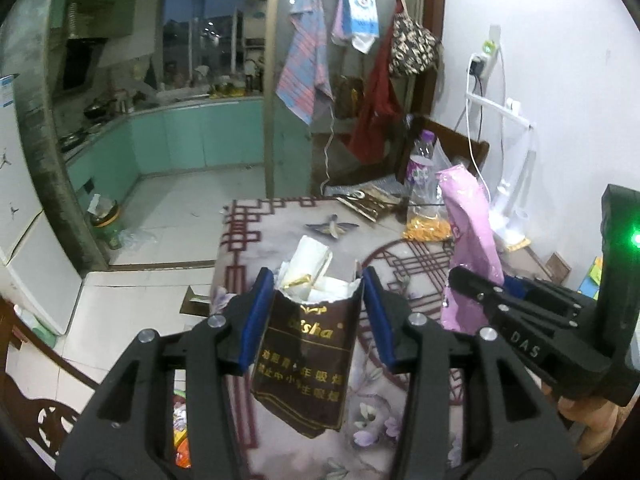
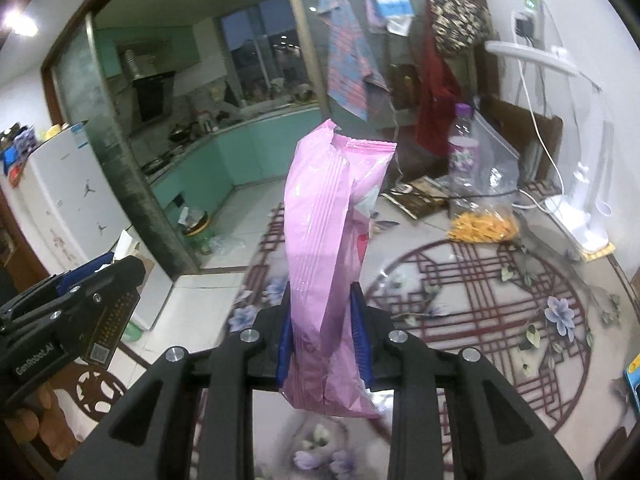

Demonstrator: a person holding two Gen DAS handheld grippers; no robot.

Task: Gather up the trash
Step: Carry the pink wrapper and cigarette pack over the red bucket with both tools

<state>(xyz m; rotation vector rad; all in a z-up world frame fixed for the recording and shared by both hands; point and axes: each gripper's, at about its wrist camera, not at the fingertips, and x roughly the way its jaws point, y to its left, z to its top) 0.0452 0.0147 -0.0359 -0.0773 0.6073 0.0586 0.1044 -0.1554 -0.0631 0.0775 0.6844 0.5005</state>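
My left gripper [image 1: 318,304] is shut on a torn brown cigarette carton [image 1: 308,356] stuffed with white paper scraps, held above the patterned table [image 1: 248,232]. My right gripper [image 2: 324,332] is shut on a pink plastic snack bag [image 2: 328,248], held upright above the table [image 2: 480,288]. The pink bag also shows in the left wrist view [image 1: 472,248], with the right gripper at the right of it. The left gripper shows at the left edge of the right wrist view [image 2: 92,292].
On the table's far side lie a brown wrapper [image 1: 368,200], a clear bag of orange snacks [image 2: 482,226], a purple-labelled bottle [image 2: 462,148] and a white desk lamp [image 2: 580,216]. A bin [image 1: 106,220] stands on the kitchen floor. A wooden chair [image 1: 36,420] is at lower left.
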